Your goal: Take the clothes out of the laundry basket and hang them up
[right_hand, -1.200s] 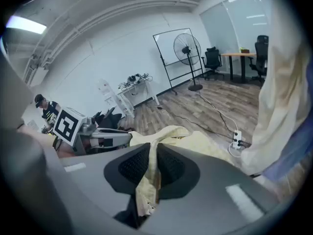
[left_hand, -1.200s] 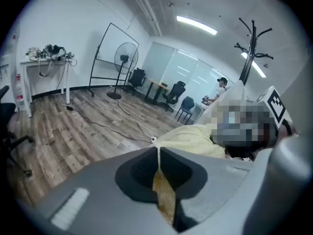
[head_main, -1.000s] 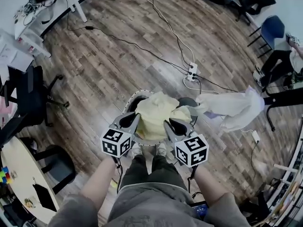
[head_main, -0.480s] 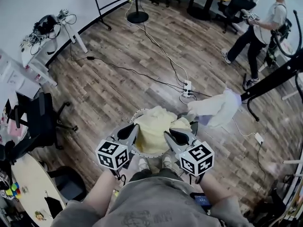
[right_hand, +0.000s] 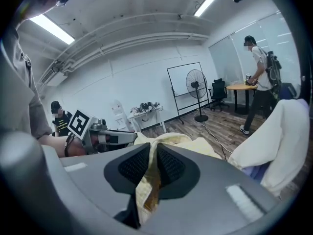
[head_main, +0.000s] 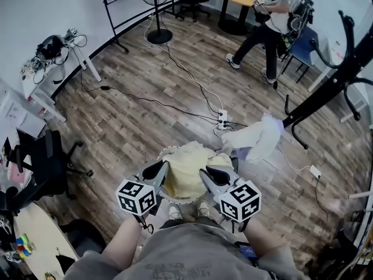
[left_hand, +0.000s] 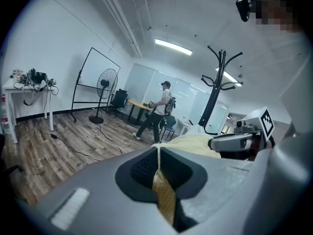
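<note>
Holding the yellow garment (head_main: 185, 161) by two edges: left gripper (head_main: 156, 169) pinches a thin fold between its pads, right gripper (head_main: 208, 172) clamps a thicker bunch. The cloth sits heaped between them, directly over the laundry basket (head_main: 165, 152) at my feet. I cannot tell whether its tail clears the rim. Step in hand: taking out. Next, I judge: carry it right to the coat stand (head_main: 326, 89), where a white garment (head_main: 256, 139) hangs, keeping both grips firm.
</note>
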`<state>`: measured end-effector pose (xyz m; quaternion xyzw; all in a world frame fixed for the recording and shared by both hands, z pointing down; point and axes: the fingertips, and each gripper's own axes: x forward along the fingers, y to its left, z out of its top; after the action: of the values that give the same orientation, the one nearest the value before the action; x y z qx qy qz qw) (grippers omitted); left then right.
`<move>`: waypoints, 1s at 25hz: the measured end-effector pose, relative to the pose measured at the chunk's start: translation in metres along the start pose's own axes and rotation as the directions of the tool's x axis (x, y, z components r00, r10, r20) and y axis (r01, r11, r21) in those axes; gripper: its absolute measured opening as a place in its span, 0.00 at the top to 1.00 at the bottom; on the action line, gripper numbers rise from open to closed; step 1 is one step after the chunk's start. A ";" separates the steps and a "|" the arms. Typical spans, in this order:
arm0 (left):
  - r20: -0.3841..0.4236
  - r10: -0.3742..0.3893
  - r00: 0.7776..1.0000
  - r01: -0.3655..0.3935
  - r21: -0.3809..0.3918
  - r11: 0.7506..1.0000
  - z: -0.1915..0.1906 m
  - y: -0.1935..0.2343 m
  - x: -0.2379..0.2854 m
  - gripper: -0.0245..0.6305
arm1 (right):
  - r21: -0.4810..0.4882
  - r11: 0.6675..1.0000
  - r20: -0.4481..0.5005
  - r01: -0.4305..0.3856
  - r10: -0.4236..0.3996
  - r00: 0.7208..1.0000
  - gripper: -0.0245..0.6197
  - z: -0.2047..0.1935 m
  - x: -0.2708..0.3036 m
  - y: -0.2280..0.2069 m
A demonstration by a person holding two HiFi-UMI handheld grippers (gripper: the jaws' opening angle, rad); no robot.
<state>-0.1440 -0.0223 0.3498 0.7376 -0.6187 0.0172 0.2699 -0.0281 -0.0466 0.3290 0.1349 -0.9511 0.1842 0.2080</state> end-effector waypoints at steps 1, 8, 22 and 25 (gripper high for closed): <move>0.004 -0.004 1.000 0.004 0.005 1.000 0.002 -0.003 -0.001 0.93 | -0.002 1.000 0.004 0.002 -0.002 1.000 0.85 0.002 -0.002 0.000; 0.019 -0.063 0.998 0.061 0.062 0.996 0.030 -0.024 -0.006 0.93 | -0.016 1.000 0.055 0.010 -0.010 0.998 0.85 0.024 -0.024 0.005; 0.076 -0.372 0.925 0.352 0.193 0.916 0.127 -0.159 0.021 0.93 | -0.060 0.970 0.299 0.237 -0.209 0.931 0.85 0.100 -0.161 -0.015; 0.073 -0.458 0.886 0.432 0.228 0.873 0.140 -0.201 0.030 0.93 | -0.027 0.949 0.350 0.313 -0.284 0.893 0.85 0.105 -0.202 -0.025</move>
<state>0.0048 -0.0901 0.1657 0.8837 -0.4426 -0.0276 0.1500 0.1211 -0.0755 0.1578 0.3006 -0.9473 0.0845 0.0711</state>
